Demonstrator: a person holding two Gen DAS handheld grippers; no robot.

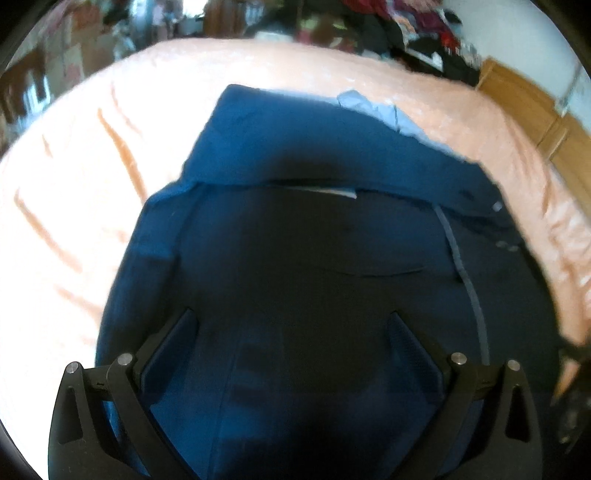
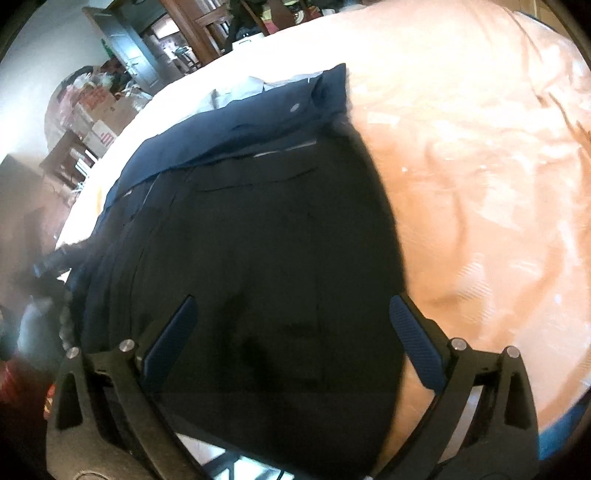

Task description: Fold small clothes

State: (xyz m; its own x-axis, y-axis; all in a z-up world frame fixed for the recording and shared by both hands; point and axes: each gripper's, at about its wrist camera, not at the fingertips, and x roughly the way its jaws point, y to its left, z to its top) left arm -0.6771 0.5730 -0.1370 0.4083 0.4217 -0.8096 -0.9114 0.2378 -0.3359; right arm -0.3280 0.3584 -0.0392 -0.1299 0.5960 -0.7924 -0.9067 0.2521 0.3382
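A dark navy garment (image 1: 314, 240) lies spread on a peach bedsheet (image 1: 74, 184), with a light blue lining showing at its far edge (image 1: 388, 114). My left gripper (image 1: 293, 332) hovers open just above the cloth, nothing between its fingers. In the right wrist view the same navy garment (image 2: 258, 229) fills the middle, its folded band with a button (image 2: 294, 108) at the far end. My right gripper (image 2: 291, 321) is open over the garment's near right edge, the right finger (image 2: 413, 339) above the peach sheet (image 2: 480, 184).
A wooden bed frame (image 1: 535, 110) runs at the far right in the left wrist view, with piled clothes (image 1: 406, 29) behind the bed. The right wrist view shows boxes (image 2: 99, 122), shelves and a door (image 2: 122, 40) beyond the bed's far left side.
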